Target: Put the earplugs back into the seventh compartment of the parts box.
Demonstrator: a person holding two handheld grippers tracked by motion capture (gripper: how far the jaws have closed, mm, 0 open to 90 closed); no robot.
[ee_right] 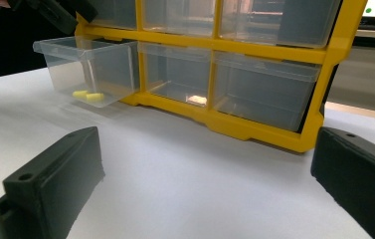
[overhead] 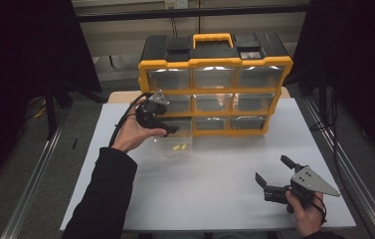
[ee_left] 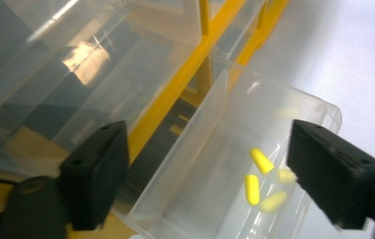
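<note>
Dark curtains and a pale wall close off the room behind my white table [overhead: 215,189], so nearly all the colour comes from the work itself. What I am working on is the clear plastic drawer [ee_left: 234,164], bottom left of the yellow-and-black organizer cabinet [overhead: 215,89], pulled partly out over the table. Inside lie a few small yellow foam earplugs [ee_left: 259,181], loose on the drawer floor; I count three or four, but the glare makes that uncertain.

My left gripper [ee_left: 210,174] hovers right above the drawer with its jaws spread wide and nothing between them. I judge the drawer light, thin-walled and slick, likely to flex or skate if pinched hard, so I would take it by the front lip or simply push on its front face. The earplugs should be soft, nearly weightless and apt to roll, best pinched across the middle.

Well apart, near the table's front right, my right gripper [overhead: 273,175] rests low, jaws likewise wide and empty, pointing toward the cabinet. Its yellow carry handle [overhead: 213,39] sits on top. No brand, label or writing is legible anywhere.
</note>
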